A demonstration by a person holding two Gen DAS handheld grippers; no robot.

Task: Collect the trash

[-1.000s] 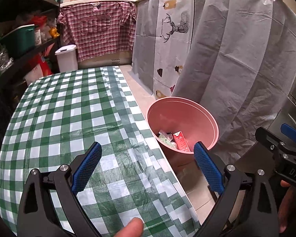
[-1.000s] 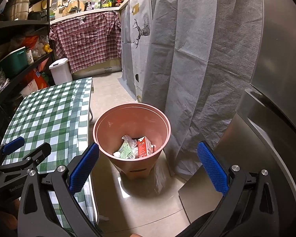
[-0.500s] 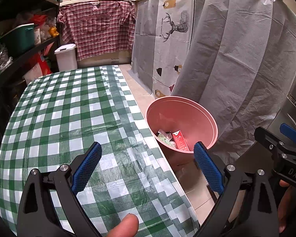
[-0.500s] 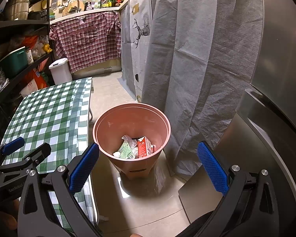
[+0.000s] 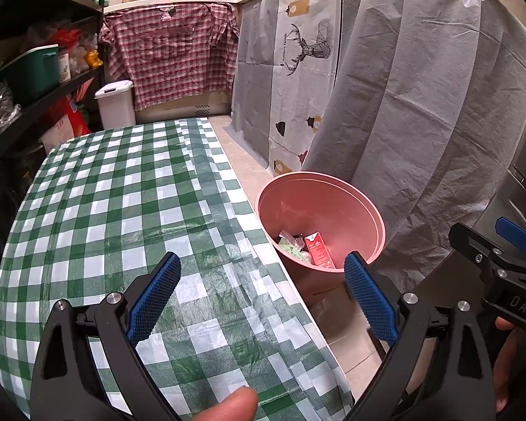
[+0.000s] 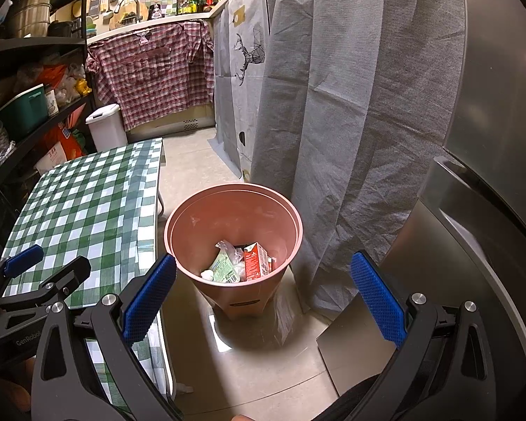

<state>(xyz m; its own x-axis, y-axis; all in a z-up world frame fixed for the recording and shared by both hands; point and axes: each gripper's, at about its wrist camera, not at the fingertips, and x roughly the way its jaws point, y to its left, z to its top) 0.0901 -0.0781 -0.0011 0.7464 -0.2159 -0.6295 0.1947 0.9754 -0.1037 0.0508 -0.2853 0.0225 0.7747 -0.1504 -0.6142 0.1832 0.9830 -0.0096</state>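
Observation:
A pink bin (image 6: 193, 207) stands on the floor beside the table's right edge; the pink bin (image 5: 333, 203) also shows in the left wrist view. Inside lie a red carton (image 6: 256, 261), a green-and-white wrapper (image 6: 222, 268) and clear plastic; the red carton (image 5: 319, 249) shows from the left too. My left gripper (image 5: 263, 298) hangs open over the table's near right part, nothing between its blue pads. My right gripper (image 6: 261, 301) is open above the floor just in front of the bin, holding nothing. Each gripper appears at the edge of the other's view.
The green-and-white checked tablecloth (image 5: 105, 193) covers the table. Grey curtains (image 6: 350, 105) hang behind the bin, and a steel appliance (image 6: 473, 210) stands at the right. A white lidded bin (image 5: 115, 103) and dark shelves (image 5: 24, 80) of goods lie beyond the table.

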